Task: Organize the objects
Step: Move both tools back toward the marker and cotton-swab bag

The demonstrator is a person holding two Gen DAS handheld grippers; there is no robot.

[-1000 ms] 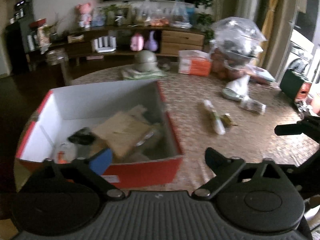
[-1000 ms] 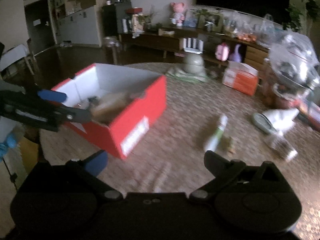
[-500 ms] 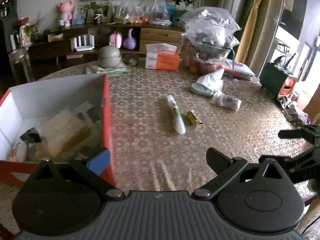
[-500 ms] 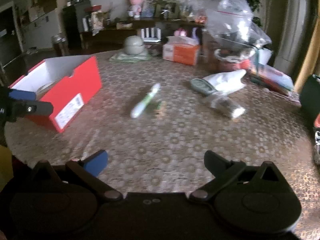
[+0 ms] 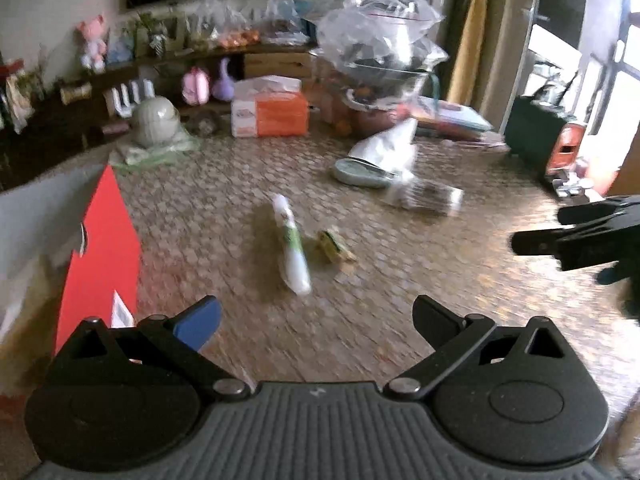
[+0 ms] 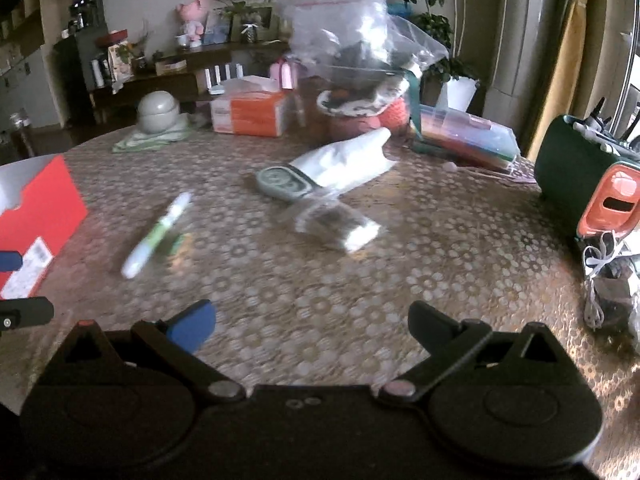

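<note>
Both views have swung away from the red box [image 5: 100,248], which a second ago filled the left view and now lies at the left edge of both, while the white tube [image 5: 291,246] has come toward the middle of the left view. Left tool [image 5: 316,316]: jaws spread wide, nothing between them, held above the tabletop [image 5: 400,280] with the tube just ahead of its gap. Right tool [image 6: 312,322]: likewise released and empty, facing open tabletop with the clear packet [image 6: 334,224] farther ahead. Task things still loose: the tube, lying flat a little way out from the box's red side; a small yellow-green item [image 5: 334,245] just beside the tube on the side away from the box, too blurred to identify; the packet beyond that, well apart from the box; and a grey-green case [image 6: 282,184] under a white bag [image 6: 346,162], farther from the box still. Step in hand, as judged: transit from the box toward the next item, probably the tube for the left tool. Next move calls for lowering the open jaws across the tube's narrow width, closing, then carrying it back into the box.
</note>
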